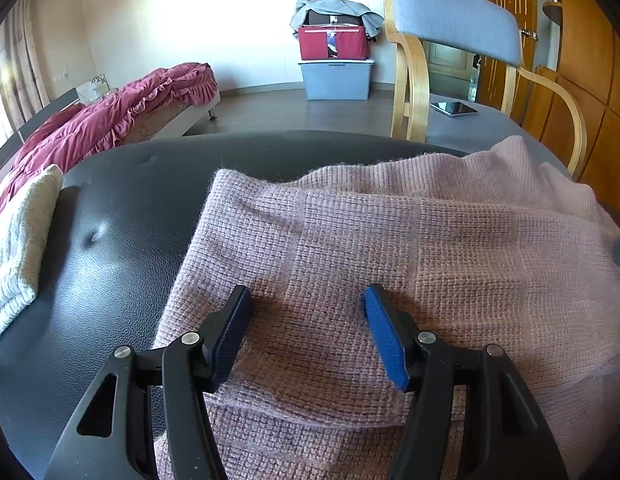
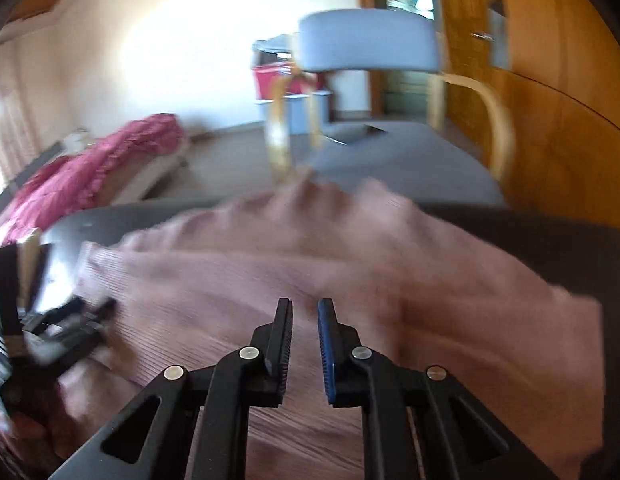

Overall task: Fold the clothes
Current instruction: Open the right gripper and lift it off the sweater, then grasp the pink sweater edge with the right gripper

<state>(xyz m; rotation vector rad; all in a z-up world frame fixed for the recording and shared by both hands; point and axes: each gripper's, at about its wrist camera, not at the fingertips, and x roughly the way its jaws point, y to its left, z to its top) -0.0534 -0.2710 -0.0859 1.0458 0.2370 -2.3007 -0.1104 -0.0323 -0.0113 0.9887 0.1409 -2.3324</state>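
Pink waffle-knit sweater [image 1: 390, 240] on black table [image 1: 122, 216], cream towel [image 1: 14, 240], blue-grey chair [image 1: 454, 20] w/ wood frame.

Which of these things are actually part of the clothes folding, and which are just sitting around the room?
Part of the job:
- pink knitted sweater
- left tool, jaws open over the sweater
- right tool, jaws nearly closed
- black padded surface under the sweater

Just lying about:
- white knit
- chair
- tablet
- red bag
- grey bin
- crimson bedding
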